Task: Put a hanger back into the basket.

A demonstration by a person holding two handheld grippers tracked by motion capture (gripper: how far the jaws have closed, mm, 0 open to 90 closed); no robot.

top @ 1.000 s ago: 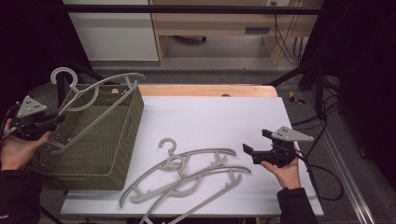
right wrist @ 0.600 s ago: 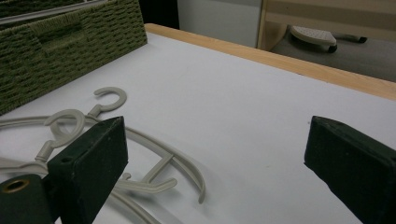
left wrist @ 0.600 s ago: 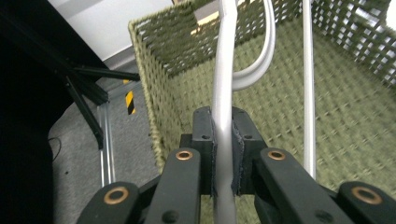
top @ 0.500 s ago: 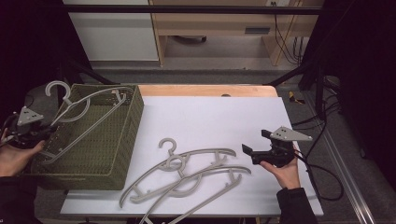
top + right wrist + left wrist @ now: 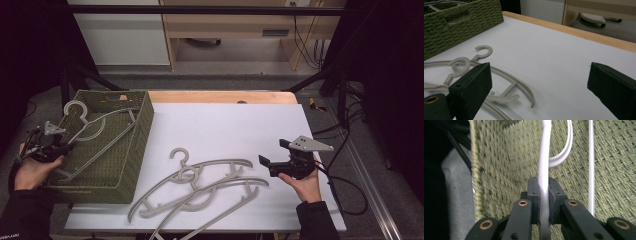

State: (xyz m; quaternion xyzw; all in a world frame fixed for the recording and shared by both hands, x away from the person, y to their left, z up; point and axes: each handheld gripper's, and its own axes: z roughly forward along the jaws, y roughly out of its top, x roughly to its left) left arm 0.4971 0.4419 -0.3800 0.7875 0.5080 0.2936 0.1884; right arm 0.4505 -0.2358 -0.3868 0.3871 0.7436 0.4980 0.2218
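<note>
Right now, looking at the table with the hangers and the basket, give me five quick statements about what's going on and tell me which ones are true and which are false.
1. The left gripper is shut on a hanger. True.
2. That hanger lies flat on the white table top. False: it sits over and partly inside the green woven basket.
3. The right gripper holds a hanger. False: its jaws stand wide apart with nothing between them.
4. Several grey hangers lie piled on the table top, in front of the right gripper. True.
5. The basket stands at the right side of the table. False: it stands at the left, by the person's left hand.
</note>
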